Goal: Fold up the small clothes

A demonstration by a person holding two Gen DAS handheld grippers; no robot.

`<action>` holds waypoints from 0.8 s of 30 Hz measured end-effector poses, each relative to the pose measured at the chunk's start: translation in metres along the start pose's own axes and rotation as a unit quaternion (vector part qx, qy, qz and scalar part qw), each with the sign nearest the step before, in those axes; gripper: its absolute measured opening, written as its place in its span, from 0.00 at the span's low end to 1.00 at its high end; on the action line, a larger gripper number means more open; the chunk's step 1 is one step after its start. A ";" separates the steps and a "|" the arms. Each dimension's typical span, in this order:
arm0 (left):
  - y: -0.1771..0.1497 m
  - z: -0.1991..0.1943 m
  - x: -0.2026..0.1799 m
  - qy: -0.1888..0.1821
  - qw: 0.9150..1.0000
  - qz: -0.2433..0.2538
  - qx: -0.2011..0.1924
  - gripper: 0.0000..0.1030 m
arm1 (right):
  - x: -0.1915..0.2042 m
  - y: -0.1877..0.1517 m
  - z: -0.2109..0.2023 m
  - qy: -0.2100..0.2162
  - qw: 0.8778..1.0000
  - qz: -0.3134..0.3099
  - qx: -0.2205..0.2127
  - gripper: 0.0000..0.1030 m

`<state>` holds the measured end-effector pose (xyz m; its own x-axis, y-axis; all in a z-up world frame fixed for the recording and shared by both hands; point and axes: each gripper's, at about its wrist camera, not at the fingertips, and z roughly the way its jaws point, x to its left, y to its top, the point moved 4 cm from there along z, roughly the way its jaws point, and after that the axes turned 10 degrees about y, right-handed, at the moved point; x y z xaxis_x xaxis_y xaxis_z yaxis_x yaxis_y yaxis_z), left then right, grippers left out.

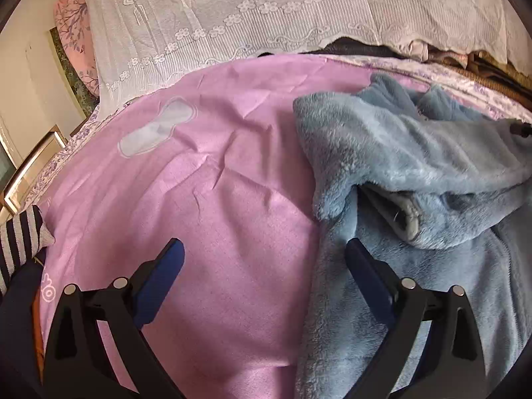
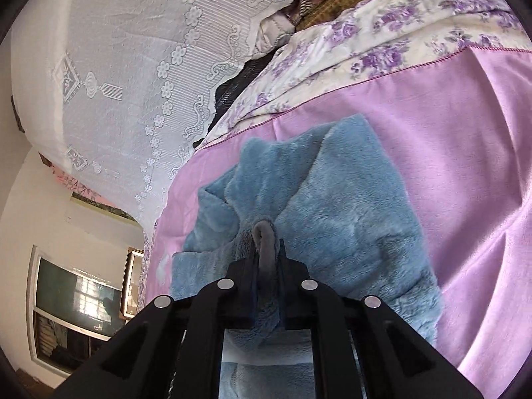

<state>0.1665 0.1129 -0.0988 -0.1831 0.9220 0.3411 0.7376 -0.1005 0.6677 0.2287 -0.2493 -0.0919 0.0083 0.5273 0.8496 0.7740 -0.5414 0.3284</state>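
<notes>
Pink bedsheet [image 1: 206, 179] carries the blue fleece jacket [image 1: 415, 173], rumpled, half-folded, near the lace curtain [image 1: 232, 10]. Your right claw [image 2: 266, 252] is clamped on its grey cuff [image 2: 265, 236], likely to drag the sleeve across. Left claw [image 1: 262, 266] gapes wide, empty, over the jacket's edge.

Left wrist view: low over the pink sheet [image 1: 212, 173], facing forward between the spread fingers of the left gripper [image 1: 264, 259] toward the lace cover [image 1: 232, 10] at the far edge. Right wrist view: rolled sideways, close above the blue fleece garment [image 2: 345, 212], looking along the closed-together fingers of the right gripper [image 2: 267, 249], window [image 2: 76, 302] at lower left. Shared by both: fleece garment [image 1: 415, 166], pink sheet [image 2: 465, 133], lace cover [image 2: 133, 66], floral border [image 2: 382, 50].
</notes>
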 end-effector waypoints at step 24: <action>0.032 0.046 -0.008 -0.080 0.993 -0.046 0.070 0.96 | 0.007 -0.026 0.033 -0.085 0.990 -0.099 0.054 0.00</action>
<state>0.2213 0.1192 -0.1108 -0.1571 0.9735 0.1664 0.8080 0.0298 0.5884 0.2294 -0.2100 -0.1085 -0.0517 0.7238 0.6880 0.8336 -0.3481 0.4289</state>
